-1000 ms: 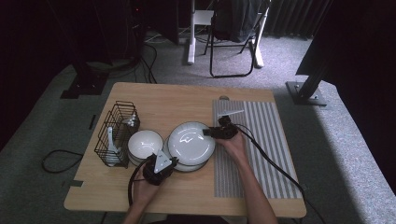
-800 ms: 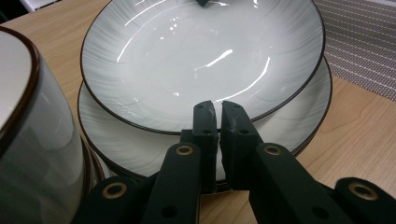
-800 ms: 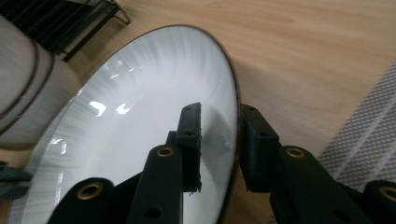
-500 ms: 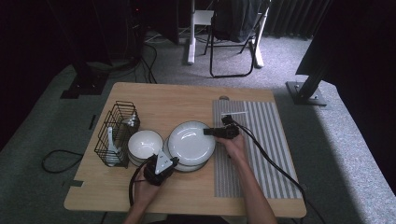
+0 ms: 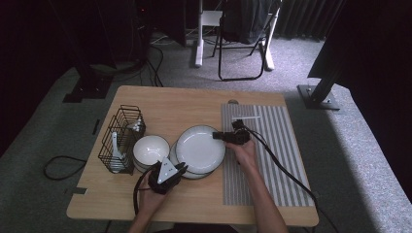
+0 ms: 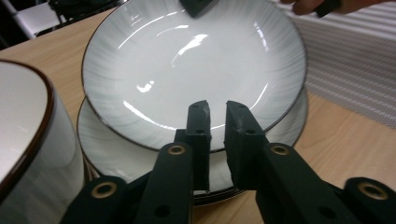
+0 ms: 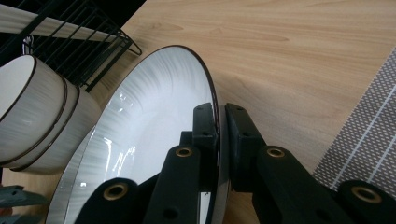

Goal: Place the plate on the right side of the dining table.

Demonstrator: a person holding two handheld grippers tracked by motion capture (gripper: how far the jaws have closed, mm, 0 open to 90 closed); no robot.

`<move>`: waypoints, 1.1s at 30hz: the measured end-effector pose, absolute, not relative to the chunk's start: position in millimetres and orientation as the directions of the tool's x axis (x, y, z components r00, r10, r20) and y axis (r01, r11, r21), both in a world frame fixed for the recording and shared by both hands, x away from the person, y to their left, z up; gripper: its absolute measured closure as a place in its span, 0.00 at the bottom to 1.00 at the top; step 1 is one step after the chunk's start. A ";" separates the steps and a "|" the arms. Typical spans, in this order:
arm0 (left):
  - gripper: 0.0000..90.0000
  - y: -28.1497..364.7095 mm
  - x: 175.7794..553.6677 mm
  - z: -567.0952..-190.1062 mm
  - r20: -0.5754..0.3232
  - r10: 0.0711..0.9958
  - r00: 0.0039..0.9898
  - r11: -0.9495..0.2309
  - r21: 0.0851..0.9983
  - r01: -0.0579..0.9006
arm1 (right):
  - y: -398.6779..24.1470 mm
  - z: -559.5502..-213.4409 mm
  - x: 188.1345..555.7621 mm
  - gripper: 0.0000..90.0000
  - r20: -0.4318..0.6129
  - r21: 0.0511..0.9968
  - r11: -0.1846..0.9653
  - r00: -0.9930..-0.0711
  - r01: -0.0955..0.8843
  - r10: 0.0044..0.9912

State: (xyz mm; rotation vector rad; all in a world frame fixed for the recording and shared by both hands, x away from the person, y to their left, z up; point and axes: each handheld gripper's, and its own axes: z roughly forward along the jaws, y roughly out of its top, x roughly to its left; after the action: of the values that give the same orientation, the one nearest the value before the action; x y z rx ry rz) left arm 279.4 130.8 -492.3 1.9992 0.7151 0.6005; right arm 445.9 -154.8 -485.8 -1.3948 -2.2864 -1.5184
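no readable text, label, brand or number anywhere — not on any surface.

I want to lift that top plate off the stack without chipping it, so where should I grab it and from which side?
Grip the top plate by its thin raised rim, coming in level from the striped mat side. Its rim overhangs the plate below, leaving room for a jaw underneath. The right tool already clamps the rim there, one jaw inside, one outside.

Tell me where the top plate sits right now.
In the high view, the top plate sits mid-table on a plate stack, between the bowls on its left and the striped mat on its right.
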 end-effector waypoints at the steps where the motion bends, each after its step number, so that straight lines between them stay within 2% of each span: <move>1: 0.88 130.8 278.6 -491.8 0.130 0.682 0.720 -0.422 0.874 0.243 | -154.4 -485.2 445.5 0.93 0.491 0.705 0.102 -0.587 0.702 0.643; 15: 0.68 136.0 276.7 -491.2 0.048 0.611 0.790 -0.383 0.891 0.242 | -158.1 -479.5 445.3 0.91 0.515 0.703 0.036 -0.543 0.710 0.664; 33: 0.65 143.4 271.2 -500.8 0.038 0.609 0.793 -0.383 0.889 0.251 | -164.7 -471.4 442.1 0.91 0.533 0.708 0.002 -0.536 0.707 0.655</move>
State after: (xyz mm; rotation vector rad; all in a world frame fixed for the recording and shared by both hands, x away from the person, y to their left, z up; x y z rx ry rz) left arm 271.2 143.4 -500.8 1.9716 0.6439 0.4451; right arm 442.1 -164.7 -471.4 -1.4885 -2.1882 -1.5988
